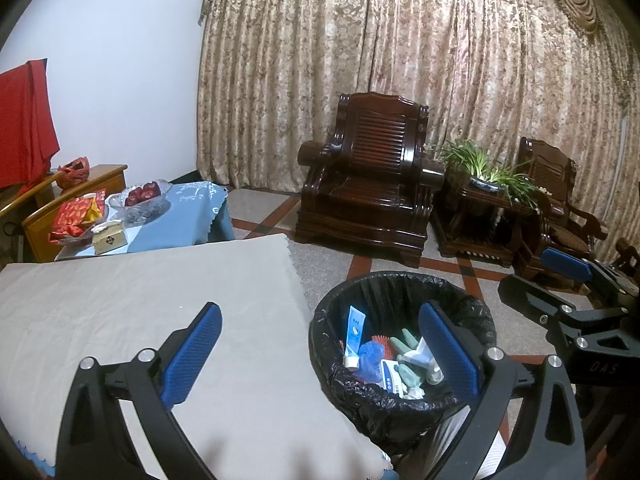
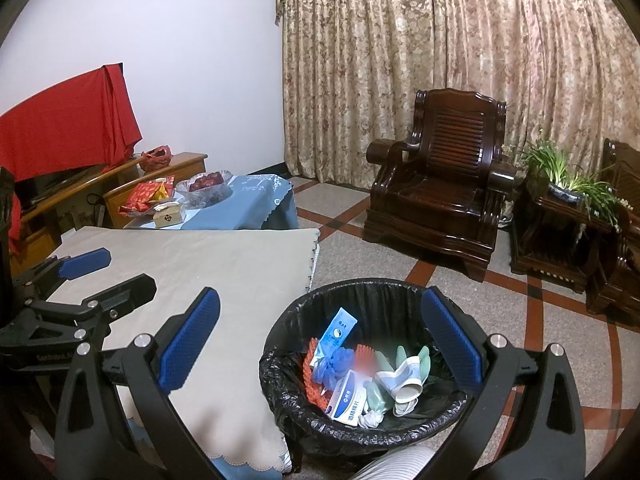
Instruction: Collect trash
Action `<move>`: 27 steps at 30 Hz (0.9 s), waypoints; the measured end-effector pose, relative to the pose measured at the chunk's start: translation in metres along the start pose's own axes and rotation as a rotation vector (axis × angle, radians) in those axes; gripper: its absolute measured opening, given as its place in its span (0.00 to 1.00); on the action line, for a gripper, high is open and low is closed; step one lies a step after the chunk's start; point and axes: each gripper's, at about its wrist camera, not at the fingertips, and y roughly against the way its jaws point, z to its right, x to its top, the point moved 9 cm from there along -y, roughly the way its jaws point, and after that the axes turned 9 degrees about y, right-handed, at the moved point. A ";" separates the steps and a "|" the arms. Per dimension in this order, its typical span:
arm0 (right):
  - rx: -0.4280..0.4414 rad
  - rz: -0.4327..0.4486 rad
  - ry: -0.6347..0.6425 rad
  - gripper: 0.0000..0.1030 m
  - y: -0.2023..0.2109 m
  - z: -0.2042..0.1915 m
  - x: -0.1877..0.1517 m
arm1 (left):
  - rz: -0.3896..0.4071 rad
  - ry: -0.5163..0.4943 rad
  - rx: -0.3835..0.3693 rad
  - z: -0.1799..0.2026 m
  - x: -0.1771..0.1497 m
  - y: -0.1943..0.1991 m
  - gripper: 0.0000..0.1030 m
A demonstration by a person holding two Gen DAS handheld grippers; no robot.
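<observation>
Both hand-held grippers (image 1: 320,354) (image 2: 320,342) wide, empty — lined bin (image 2: 400,436) beside cloth-covered table (image 2: 224,280), armchair (image 2: 440,184) beyond.

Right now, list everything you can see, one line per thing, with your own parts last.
trash bin: one, black liner, on the floor beside the table's right edge
trash in the bin: several pieces, among them a blue-white tube, a white-blue box, a blue crumpled piece, pale green pieces
table cloth: one, beige, covering the near table, nothing on it
far table: one, blue cloth, holding a glass bowl of red fruit, red packets, a cream box
armchair: one, dark wood, by the curtain
plant: one, green, on a dark side table
red cloth: one, draped at left
left claw: open, empty
right claw: open, empty, above the bin
</observation>
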 end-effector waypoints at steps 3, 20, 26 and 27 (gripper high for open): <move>0.000 -0.001 -0.001 0.95 0.000 0.001 0.000 | -0.001 -0.001 0.000 0.000 0.000 0.000 0.94; 0.001 -0.003 -0.002 0.95 0.000 0.000 0.001 | -0.004 0.001 0.002 -0.001 0.000 -0.001 0.94; 0.002 -0.004 -0.003 0.95 0.000 0.000 0.001 | -0.005 0.000 0.003 -0.002 -0.002 -0.001 0.94; 0.002 -0.005 -0.003 0.95 0.000 -0.001 0.001 | -0.004 0.000 0.003 -0.003 -0.003 0.000 0.94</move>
